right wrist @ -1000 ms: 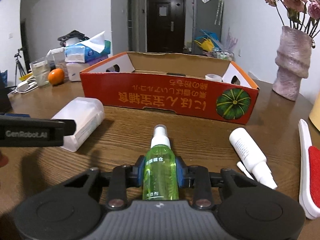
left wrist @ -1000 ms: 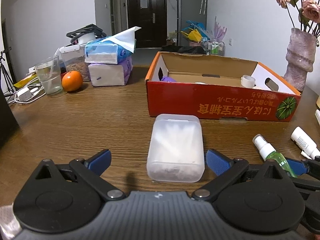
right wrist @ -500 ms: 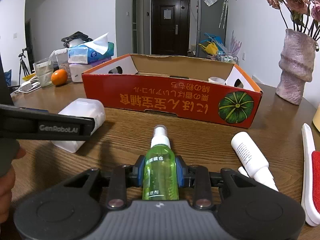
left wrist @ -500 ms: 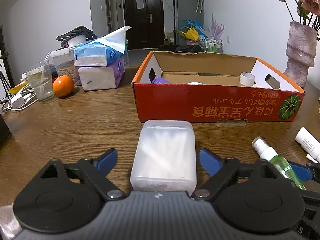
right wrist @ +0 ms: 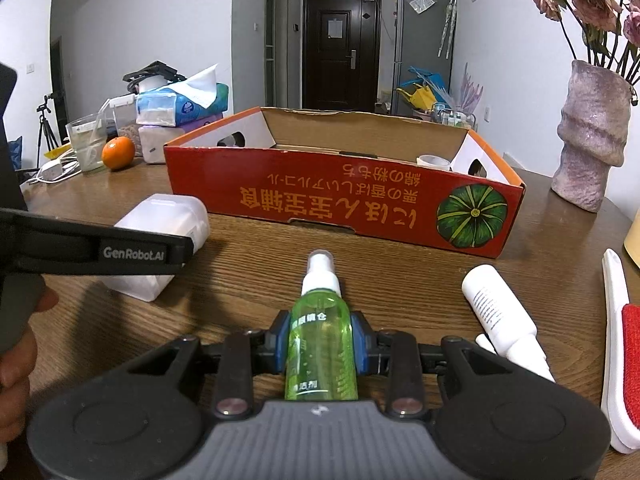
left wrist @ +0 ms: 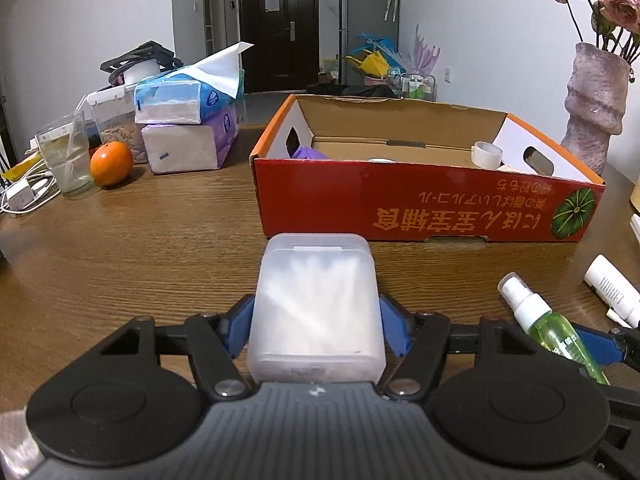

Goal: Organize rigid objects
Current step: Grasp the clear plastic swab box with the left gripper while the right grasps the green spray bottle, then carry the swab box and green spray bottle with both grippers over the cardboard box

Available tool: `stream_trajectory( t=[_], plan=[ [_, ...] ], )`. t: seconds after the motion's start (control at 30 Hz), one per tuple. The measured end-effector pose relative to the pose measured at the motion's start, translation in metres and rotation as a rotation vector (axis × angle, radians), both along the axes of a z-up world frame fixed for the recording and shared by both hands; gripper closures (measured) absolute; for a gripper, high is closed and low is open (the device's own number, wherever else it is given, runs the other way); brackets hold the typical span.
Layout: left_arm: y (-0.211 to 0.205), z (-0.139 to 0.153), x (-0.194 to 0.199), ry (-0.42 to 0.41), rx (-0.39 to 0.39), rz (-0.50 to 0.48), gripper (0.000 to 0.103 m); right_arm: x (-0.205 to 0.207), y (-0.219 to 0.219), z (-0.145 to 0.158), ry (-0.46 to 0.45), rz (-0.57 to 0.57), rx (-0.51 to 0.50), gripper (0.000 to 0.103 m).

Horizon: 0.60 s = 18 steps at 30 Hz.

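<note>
Two grippers sit low over a brown wooden table (left wrist: 140,248), each with something between its blue pads. Far on the left stand a clear cup (left wrist: 66,156), a round orange (left wrist: 111,163) and two stacked tissue packs (left wrist: 188,128). Next comes the left gripper (left wrist: 316,328). Its jaws have just been closing, and now the blue pads touch both sides of a cloudy white plastic box (left wrist: 316,300), which lies flat on the table in front of the cardboard tray. In the right wrist view, the side of this gripper (right wrist: 100,250) shows the white words "GenRobot.AI", with a hand (right wrist: 16,352) holding it at the left edge. Behind the grippers lies a red cardboard tray (right wrist: 344,204), open on top, with yellow writing printed upside down and a green pumpkin picture at its right end. A roll of white tape (left wrist: 486,154) sits inside it near the right wall. Further right, the right gripper (right wrist: 322,344) is clamped tight on a green spray bottle (right wrist: 322,340) with a white top; the bottle points toward the tray and has small white writing too small to read. Just beside it lies a white tube (right wrist: 496,312), then a white and red brush (right wrist: 624,344). A pink-grey vase (right wrist: 592,136) with dried roses stands at the back right.
</note>
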<state>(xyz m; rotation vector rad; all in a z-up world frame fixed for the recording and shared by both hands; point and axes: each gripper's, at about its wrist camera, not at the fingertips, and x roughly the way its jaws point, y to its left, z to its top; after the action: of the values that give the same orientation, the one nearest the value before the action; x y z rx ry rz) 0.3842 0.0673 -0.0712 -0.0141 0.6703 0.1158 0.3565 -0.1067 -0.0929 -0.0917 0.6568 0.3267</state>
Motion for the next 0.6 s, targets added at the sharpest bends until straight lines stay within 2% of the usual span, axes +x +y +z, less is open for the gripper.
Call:
stream_trajectory(
  t=[0.6],
  plan=[
    [-0.0005,0.0067,-0.0071,-0.034,0.005,-0.011,0.037,-0.0032,-0.0002,0.0018,-0.019,-0.004,0.017,0.073]
  ],
)
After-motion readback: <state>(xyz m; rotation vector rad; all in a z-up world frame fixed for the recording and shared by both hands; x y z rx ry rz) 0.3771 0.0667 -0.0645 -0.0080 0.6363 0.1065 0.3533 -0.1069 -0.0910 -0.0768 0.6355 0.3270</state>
